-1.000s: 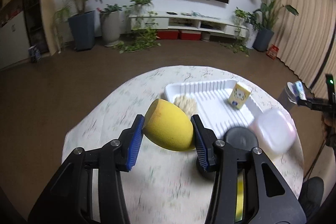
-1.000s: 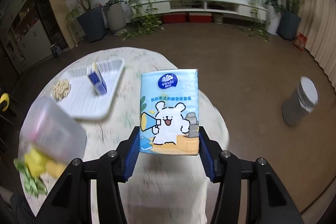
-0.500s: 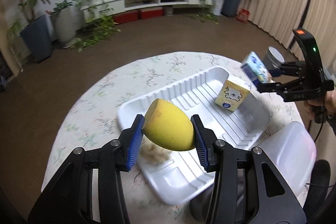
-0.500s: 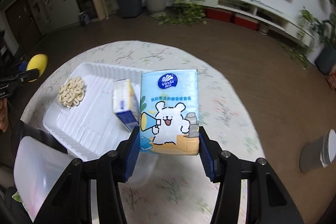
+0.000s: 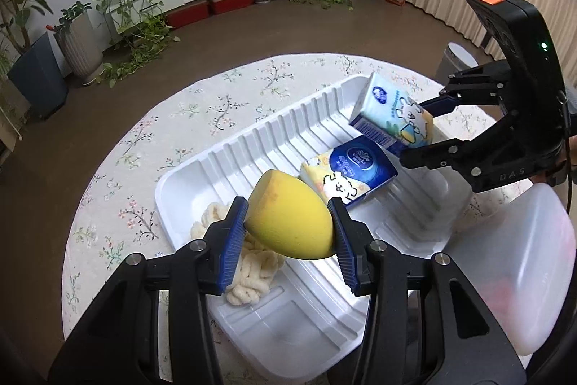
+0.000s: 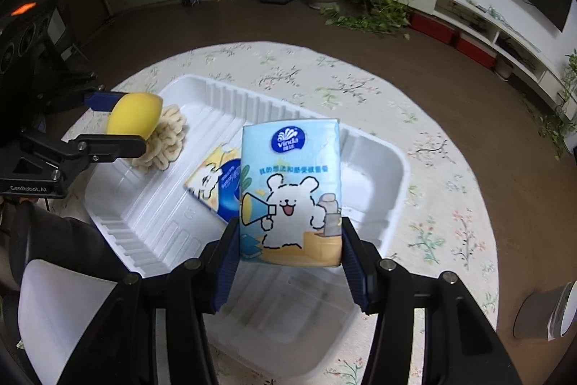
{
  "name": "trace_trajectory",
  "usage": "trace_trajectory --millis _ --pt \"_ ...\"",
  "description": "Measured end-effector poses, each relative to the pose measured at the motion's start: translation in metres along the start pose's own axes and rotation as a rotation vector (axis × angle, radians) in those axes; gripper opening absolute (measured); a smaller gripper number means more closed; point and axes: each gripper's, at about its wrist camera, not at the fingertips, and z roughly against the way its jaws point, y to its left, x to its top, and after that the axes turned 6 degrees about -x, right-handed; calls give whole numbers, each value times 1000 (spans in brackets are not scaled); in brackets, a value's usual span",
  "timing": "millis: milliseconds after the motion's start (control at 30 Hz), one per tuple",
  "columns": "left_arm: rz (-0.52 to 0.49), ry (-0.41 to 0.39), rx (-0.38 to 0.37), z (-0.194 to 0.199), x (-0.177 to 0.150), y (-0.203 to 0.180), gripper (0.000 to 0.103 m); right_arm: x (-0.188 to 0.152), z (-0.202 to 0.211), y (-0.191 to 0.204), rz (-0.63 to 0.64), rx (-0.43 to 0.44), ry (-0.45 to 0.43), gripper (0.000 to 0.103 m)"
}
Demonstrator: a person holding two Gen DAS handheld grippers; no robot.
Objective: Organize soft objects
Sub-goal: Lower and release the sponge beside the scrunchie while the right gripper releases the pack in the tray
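My left gripper (image 5: 290,240) is shut on a yellow egg-shaped sponge (image 5: 290,217) and holds it above the near-left part of the white ribbed tray (image 5: 252,143). My right gripper (image 6: 290,258) is shut on a light blue tissue pack (image 6: 290,190) and holds it over the tray (image 6: 382,154); this pack also shows in the left wrist view (image 5: 393,116). A second tissue pack (image 5: 348,175) lies flat in the tray. A cream knitted bundle (image 5: 249,267) lies in the tray's corner under the sponge.
The tray sits on a round table with a floral cloth (image 5: 202,110). A translucent white plastic box (image 5: 523,262) stands at the table's edge beside the tray. A grey bin (image 6: 541,313) stands on the floor. Plants and a TV bench line the far wall.
Both grippers have moved in over the tray from opposite sides, each still holding its object. The tissue pack in the tray now lies flat instead of standing upright.
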Motion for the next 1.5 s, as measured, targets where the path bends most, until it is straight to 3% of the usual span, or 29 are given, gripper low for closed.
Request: trace_trajectory --millis 400,967,1100,1367,1500 --pt "-33 96 30 -36 1 -5 43 -1 -23 -19 -59 -21 66 55" --pt "-8 122 63 -53 -1 3 49 5 -38 -12 -49 -30 101 55" --pt "1 123 72 -53 0 2 62 8 -40 -9 -42 -54 106 57" --pt "20 100 92 -48 1 3 73 8 -39 -9 -33 -79 102 58" --pt "50 51 93 -33 5 9 91 9 -29 -10 -26 -85 70 73"
